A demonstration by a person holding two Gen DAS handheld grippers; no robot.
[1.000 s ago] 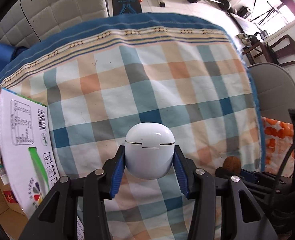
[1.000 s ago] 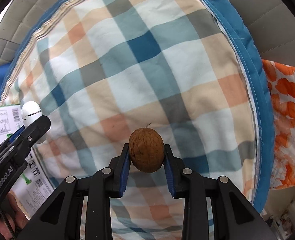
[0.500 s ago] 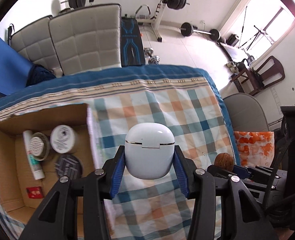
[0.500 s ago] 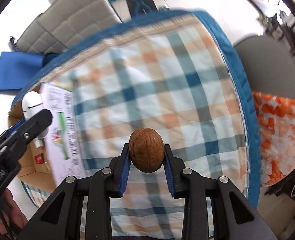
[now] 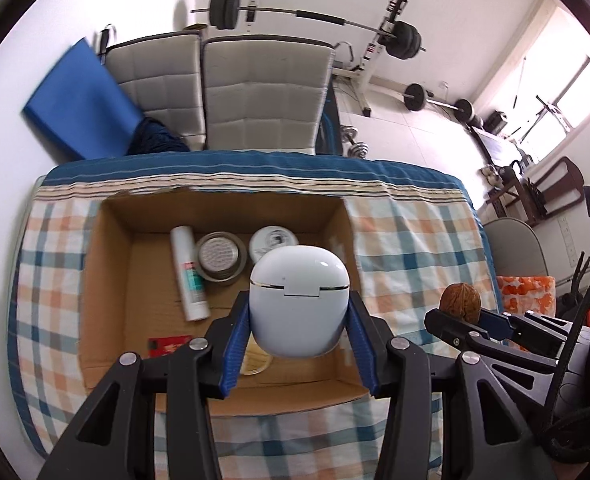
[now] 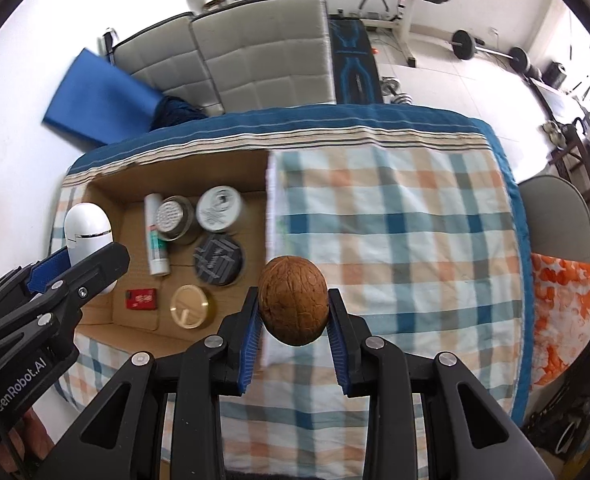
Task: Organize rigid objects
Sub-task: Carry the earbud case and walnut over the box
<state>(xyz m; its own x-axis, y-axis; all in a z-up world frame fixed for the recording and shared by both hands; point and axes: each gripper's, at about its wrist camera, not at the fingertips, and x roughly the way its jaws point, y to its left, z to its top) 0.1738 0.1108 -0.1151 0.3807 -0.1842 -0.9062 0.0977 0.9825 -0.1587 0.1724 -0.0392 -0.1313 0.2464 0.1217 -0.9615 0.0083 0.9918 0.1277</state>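
The white earbud case (image 5: 299, 300) sits pinched between the blue pads of the left hand-held gripper (image 5: 297, 344), closed firmly on it, and it's now high over the open cardboard box (image 5: 107, 280), where a second ago that camera saw only checked cloth and the box's printed flap. Alongside, the right hand-held gripper (image 6: 293, 338) is clamped on the walnut (image 6: 293, 300), riding just right of the box's near wall above the checked tablecloth (image 6: 415, 220). Both have risen and swung towards the box, so the carry looks nearly done and the drop comes next. Inside the box lie a white tube (image 6: 155, 236), two round tins (image 6: 219, 208), a dark patterned lid (image 6: 217, 260), a gold lid (image 6: 189, 306) and a small red packet (image 6: 141, 299). Free floor shows at the box's left side, I'd judge, for the case.
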